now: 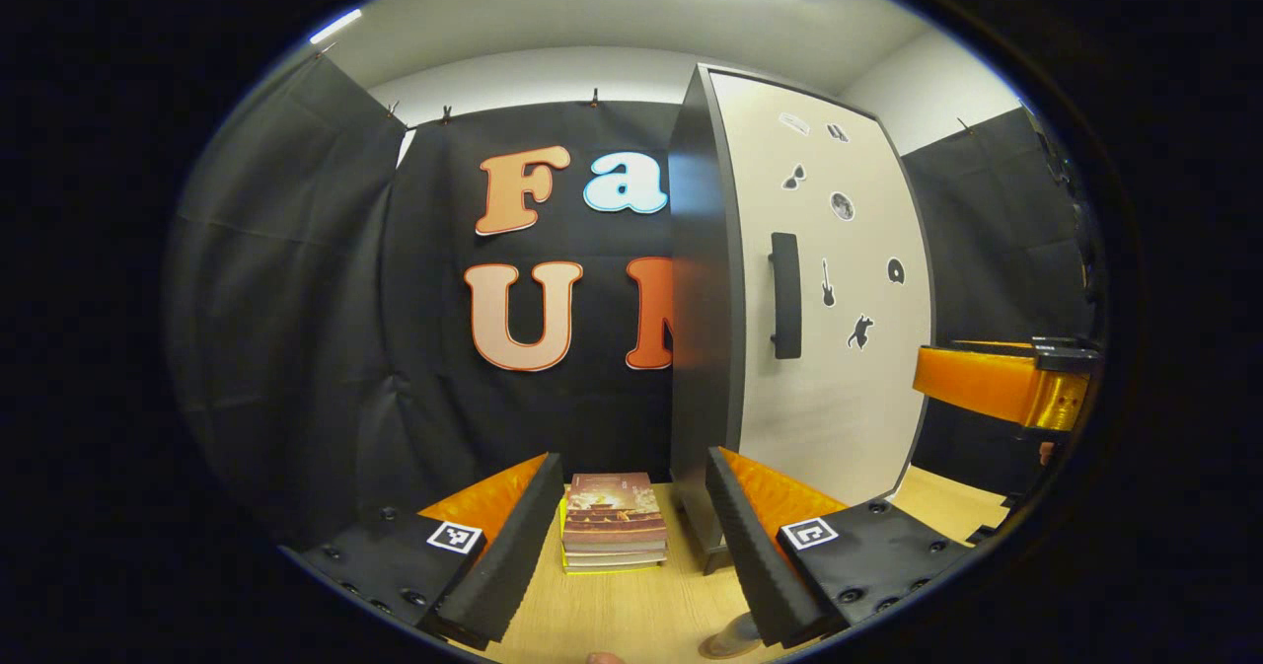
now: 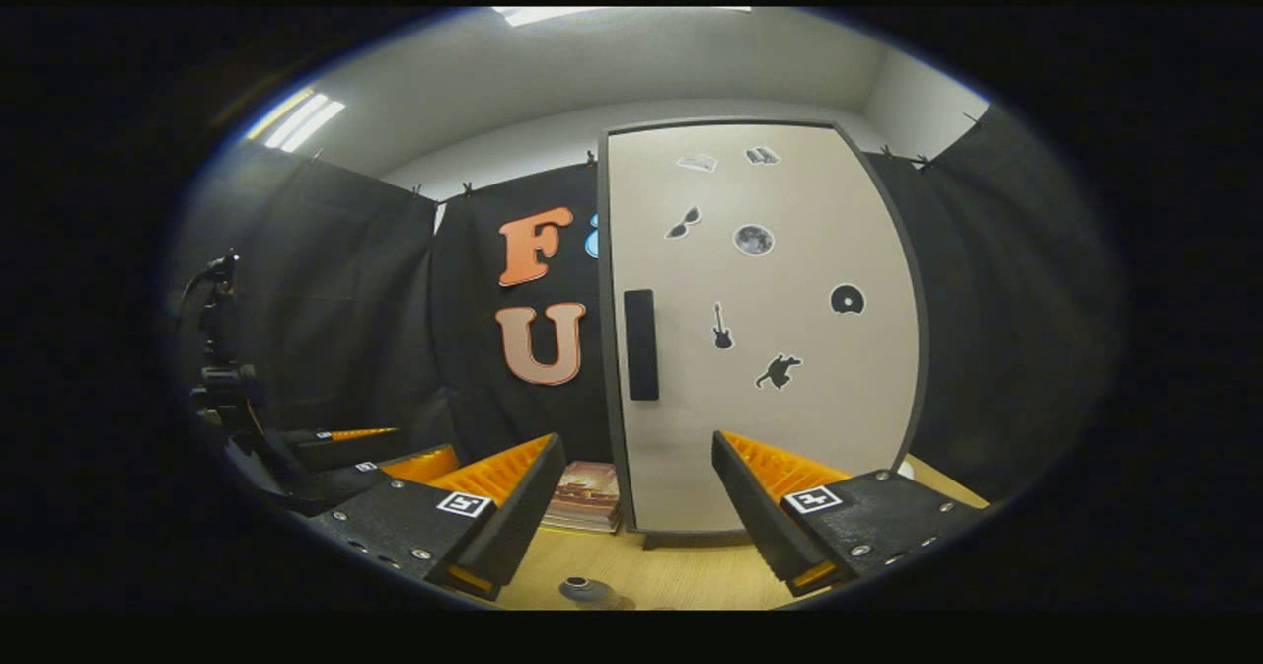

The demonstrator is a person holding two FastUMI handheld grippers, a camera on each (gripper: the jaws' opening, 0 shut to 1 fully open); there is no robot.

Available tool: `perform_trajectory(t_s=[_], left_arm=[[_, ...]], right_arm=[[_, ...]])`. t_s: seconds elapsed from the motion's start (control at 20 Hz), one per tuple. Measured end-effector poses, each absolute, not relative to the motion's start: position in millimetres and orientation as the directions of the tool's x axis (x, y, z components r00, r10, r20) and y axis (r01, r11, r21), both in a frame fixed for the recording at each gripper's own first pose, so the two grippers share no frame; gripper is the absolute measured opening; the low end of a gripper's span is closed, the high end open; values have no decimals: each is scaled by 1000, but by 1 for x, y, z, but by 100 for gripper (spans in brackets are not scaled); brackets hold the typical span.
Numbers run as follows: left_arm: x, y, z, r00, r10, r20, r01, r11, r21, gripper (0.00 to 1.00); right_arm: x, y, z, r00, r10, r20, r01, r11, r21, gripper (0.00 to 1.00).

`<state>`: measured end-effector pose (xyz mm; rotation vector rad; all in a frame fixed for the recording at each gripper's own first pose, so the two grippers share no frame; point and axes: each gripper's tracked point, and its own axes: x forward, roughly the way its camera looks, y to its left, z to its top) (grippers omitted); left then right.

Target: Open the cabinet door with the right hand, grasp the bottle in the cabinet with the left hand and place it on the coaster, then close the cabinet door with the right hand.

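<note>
1. Looking along the left gripper (image 1: 624, 555), I am seeing its jaws standing wide apart, released, with nothing between them.
2. I am seeing a stack of books (image 1: 614, 523) lying on the wooden worktop (image 1: 631, 610) beyond those jaws, just left of the cabinet (image 1: 696, 348).
3. I am seeing the cabinet door (image 1: 839, 348) closed against the dark cabinet body, its black vertical handle (image 1: 785, 295) near the left edge and small stickers scattered over the pale panel.
4. I am spotting the other gripper (image 1: 997, 383) at the right edge of the left gripper view, hanging in the air beside the cabinet; I cannot tell its jaw state from there.
5. Looking along the right gripper (image 2: 636, 516), I am seeing its jaws spread wide, released, facing the door (image 2: 770, 348) and apart from the handle (image 2: 641, 344).
6. I am seeing the books (image 2: 587, 496) again at the cabinet's left foot, and a small dark round object (image 2: 582, 590) on the worktop (image 2: 681, 580) near the bottom edge; I cannot tell what it is.
7. I am not able to place the bottle, since the closed door is hiding the cabinet's inside.
</note>
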<state>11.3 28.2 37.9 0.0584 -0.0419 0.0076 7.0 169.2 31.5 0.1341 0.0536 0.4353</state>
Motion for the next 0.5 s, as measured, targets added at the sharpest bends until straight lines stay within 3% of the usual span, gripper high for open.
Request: perform_trajectory(t_s=[0.35,0.5], left_arm=[[-5,24,53,997,-35,65,33,999,31,94],[-18,18,57,997,-38,69,38,999,9,94]], right_arm=[[-38,126,48,957,288,21,-287,958,-26,94],[-44,106,50,968,251,24,-251,968,-19,95]])
